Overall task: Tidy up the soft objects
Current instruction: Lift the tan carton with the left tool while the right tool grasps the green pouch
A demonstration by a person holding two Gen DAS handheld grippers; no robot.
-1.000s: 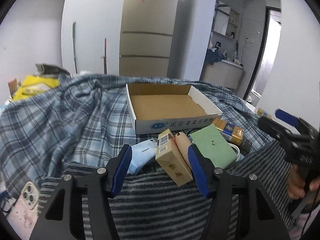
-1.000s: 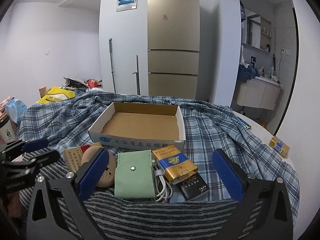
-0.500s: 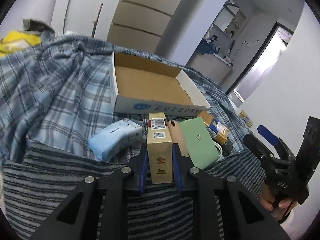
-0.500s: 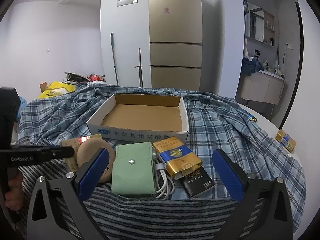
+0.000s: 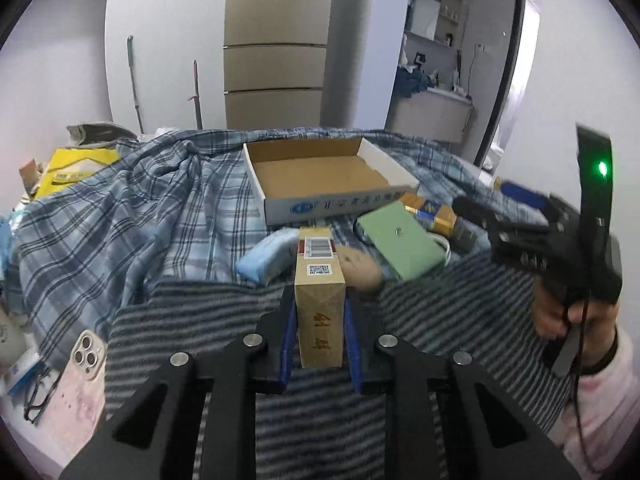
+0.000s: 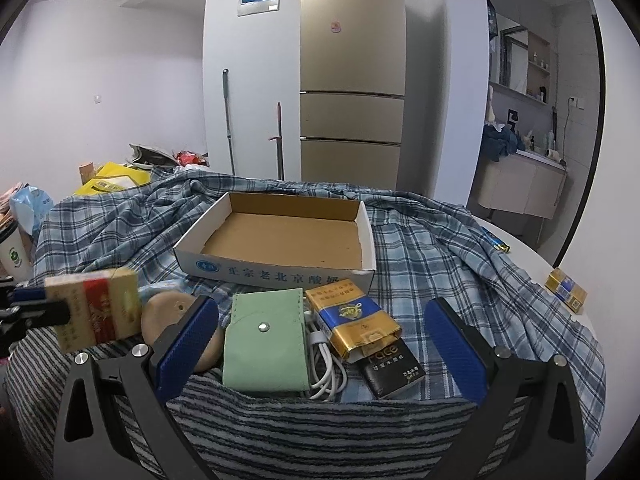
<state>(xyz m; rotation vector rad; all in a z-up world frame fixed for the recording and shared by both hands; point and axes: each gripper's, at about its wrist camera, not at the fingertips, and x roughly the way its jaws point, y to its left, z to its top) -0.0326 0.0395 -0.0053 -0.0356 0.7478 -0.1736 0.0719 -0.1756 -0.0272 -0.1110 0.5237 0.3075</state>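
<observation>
Just in front of the white cardboard box [image 6: 280, 268], brown inside with a blue logo on its wall, lie a pale green pouch [image 6: 264, 340], a blue-and-gold pack [image 6: 354, 320] and a black pack [image 6: 390, 368]. To the box's left a tan-gold carton [image 5: 320, 304] with a red panel sits between blue pads [image 5: 286, 344], beside a light blue packet [image 5: 266, 258]. Under the box spreads a blue plaid cloth [image 6: 440, 248]; nearer lies a grey-and-black striped blanket [image 6: 320, 428].

Black cigarette pack [image 6: 390, 368]: "race". Cardboard box [image 6: 276, 270] front wall: "正宗老北京酸奶" beside blue round logo. Gold cigarette pack [image 5: 319, 300]: barcode, QR code; gold characters illegible.
</observation>
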